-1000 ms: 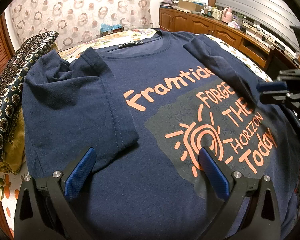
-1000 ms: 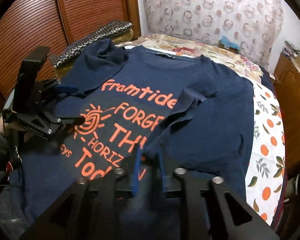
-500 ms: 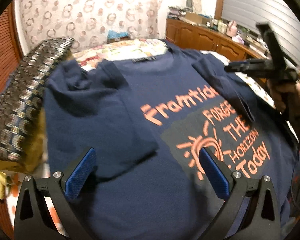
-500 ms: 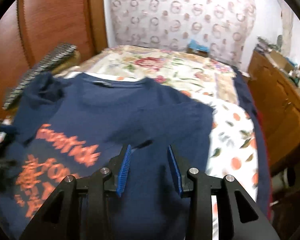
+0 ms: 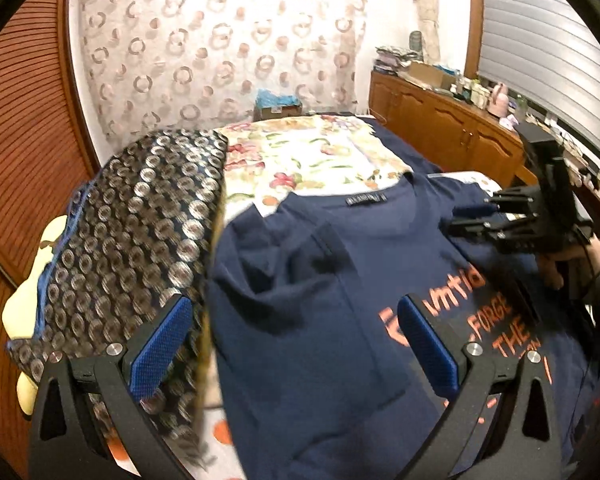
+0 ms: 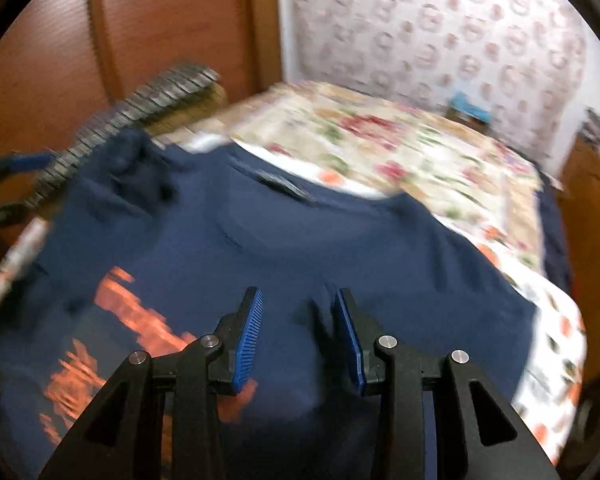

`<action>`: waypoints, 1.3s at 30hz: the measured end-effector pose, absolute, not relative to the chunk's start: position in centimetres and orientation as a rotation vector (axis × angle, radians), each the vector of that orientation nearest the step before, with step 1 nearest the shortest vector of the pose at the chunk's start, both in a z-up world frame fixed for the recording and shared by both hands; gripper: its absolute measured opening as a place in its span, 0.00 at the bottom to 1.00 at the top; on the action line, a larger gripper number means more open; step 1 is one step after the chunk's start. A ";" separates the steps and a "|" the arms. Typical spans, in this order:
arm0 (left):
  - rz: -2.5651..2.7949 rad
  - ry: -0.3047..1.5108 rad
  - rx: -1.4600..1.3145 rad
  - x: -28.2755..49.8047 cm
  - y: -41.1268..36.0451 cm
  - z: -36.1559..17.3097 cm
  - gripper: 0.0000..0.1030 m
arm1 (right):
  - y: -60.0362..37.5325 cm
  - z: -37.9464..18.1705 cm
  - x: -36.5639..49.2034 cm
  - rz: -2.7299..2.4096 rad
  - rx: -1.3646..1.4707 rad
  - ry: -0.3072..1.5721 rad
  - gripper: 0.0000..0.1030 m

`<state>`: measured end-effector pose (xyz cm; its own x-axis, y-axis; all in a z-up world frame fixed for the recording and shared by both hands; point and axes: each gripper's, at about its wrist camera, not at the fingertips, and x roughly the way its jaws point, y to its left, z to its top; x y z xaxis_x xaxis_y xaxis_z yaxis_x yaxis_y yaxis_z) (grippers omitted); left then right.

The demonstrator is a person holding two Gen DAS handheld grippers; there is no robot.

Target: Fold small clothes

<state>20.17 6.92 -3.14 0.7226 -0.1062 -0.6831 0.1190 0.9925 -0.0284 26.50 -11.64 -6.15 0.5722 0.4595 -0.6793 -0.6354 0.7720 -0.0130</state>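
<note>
T-shirt (image 5: 320, 320), navy with orange print, lies front up on the bed (image 5: 312, 156), collar at the far end, with both sleeves turned in over the chest. To its left lies a patterned cushion (image 5: 132, 232). Your left gripper (image 5: 292, 344) hovers over the left shoulder with its jaws wide apart and nothing between them. Your right gripper (image 6: 298, 336) stands part open over the right chest; nothing is clamped, though a small dark ridge of cloth shows near its right pad. Judgement: the fabric is light, soft and limp, so it will sag and slide rather than hold a crease. Take hold at the shoulder seams either side of the collar, pinching all layers together.
</note>
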 end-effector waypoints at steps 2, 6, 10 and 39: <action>-0.116 0.751 0.024 20.8 7.3 -2.9 1.00 | -11.1 -5.5 26.4 0.669 -0.263 0.690 0.38; -0.113 0.747 0.036 21.7 7.7 -2.7 1.00 | -12.5 -5.6 26.9 0.593 -0.254 0.717 0.38; -0.109 0.752 0.050 22.3 8.2 -2.9 1.00 | -13.4 -6.3 27.0 0.563 -0.245 0.757 0.38; -0.125 0.906 0.187 27.6 8.7 -4.6 0.45 | -17.3 -7.1 26.8 0.295 -0.247 0.714 0.47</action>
<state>27.63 8.74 -4.62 0.6111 -0.0285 -0.7910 0.1861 0.9765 0.1086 26.81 -17.29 -7.06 0.7178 0.1802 -0.6725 -0.3472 0.9299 -0.1214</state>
